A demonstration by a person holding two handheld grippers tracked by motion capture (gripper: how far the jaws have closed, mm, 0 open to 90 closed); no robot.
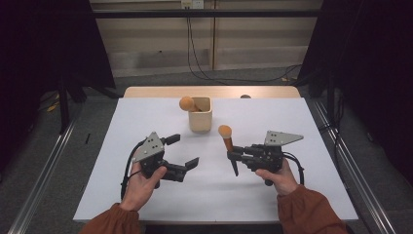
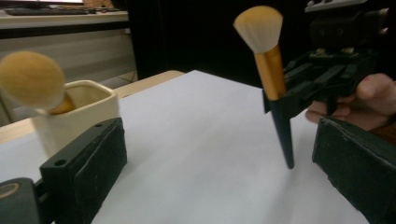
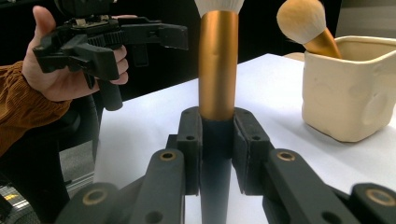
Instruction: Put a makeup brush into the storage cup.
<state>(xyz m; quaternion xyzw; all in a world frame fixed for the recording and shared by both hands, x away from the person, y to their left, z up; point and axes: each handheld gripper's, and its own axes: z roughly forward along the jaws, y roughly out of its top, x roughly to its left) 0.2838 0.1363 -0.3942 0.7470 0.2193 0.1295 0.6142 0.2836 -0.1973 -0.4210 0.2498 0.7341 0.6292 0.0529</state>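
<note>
A cream cup [image 1: 200, 116] stands on the white table [image 1: 146, 122], toward its far edge and about midway across. One makeup brush [image 1: 187, 103] rests in the cup, leaning so that its round orange-tan head hangs over the rim on the cup's left side in the high view; the right gripper view shows its gold neck [image 3: 324, 43] sloping down inside the cup's wall [image 3: 345, 93]. A second brush [image 1: 226, 139] is out of the cup, held by the right gripper [image 1: 234, 157], nearer the person and a little to the right of the cup, well apart from it. The jaws are closed on the brush from both sides, just where the gold neck [image 3: 217, 65] meets the dark handle. The brush stands nearly upright, bristles [image 2: 259, 27] at the top and the tapered dark handle [image 2: 283, 140] pointing down toward the table; whether its tip touches the surface cannot be told. The left gripper [image 1: 184, 151] is held to the left of the brush, clear of it, with its jaws spread wide and nothing between them.
</note>
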